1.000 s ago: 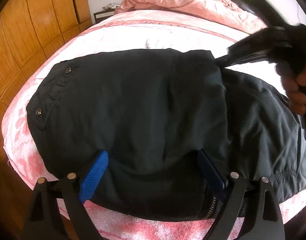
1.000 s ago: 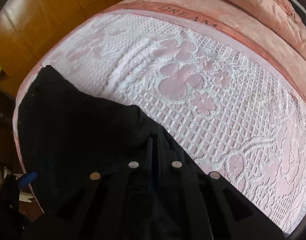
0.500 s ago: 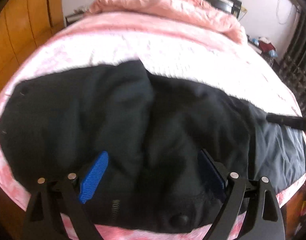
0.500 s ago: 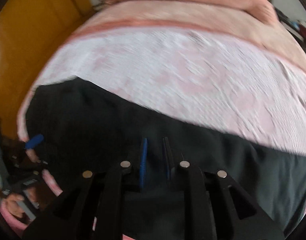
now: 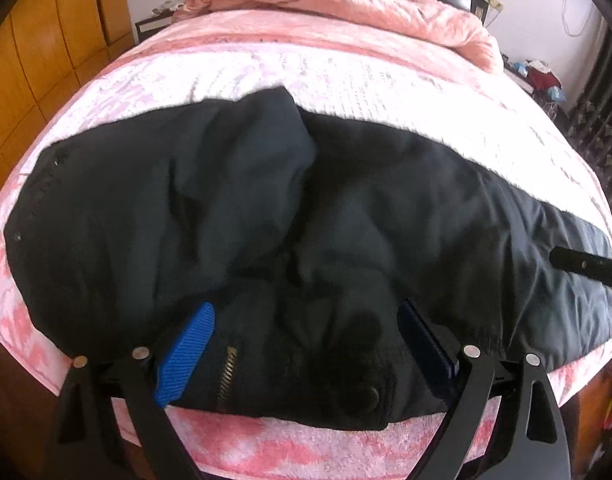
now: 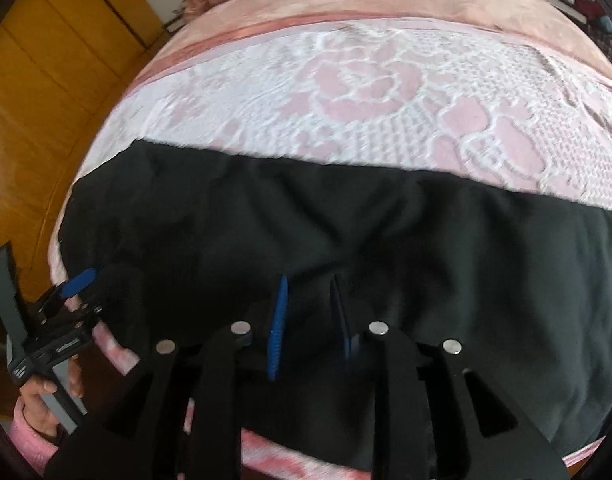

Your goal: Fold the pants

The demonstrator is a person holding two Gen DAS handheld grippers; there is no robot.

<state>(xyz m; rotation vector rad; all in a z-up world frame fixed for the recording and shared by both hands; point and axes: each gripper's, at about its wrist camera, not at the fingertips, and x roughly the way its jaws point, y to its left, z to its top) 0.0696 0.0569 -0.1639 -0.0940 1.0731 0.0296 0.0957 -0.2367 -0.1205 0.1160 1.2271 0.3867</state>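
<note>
Pants (image 5: 266,216) lying lengthwise along bed (image 5: 345,80) edge, waist leftward, left tongs (image 5: 306,344) wide, right tongs (image 6: 309,312) narrowly parted, just opening, gripping nothing

Soft daylight fills both views, brightest on the white-and-pink patterned bedspread (image 5: 345,80), where detail washes out. The black fabric pants (image 5: 266,220) swallow detail in shadow. Fisheye bending curves the edges; corners darken, and slight blur softens the right view.

Matt black cloth pants (image 5: 266,216) on textured pink bedspread (image 5: 345,76).
</note>
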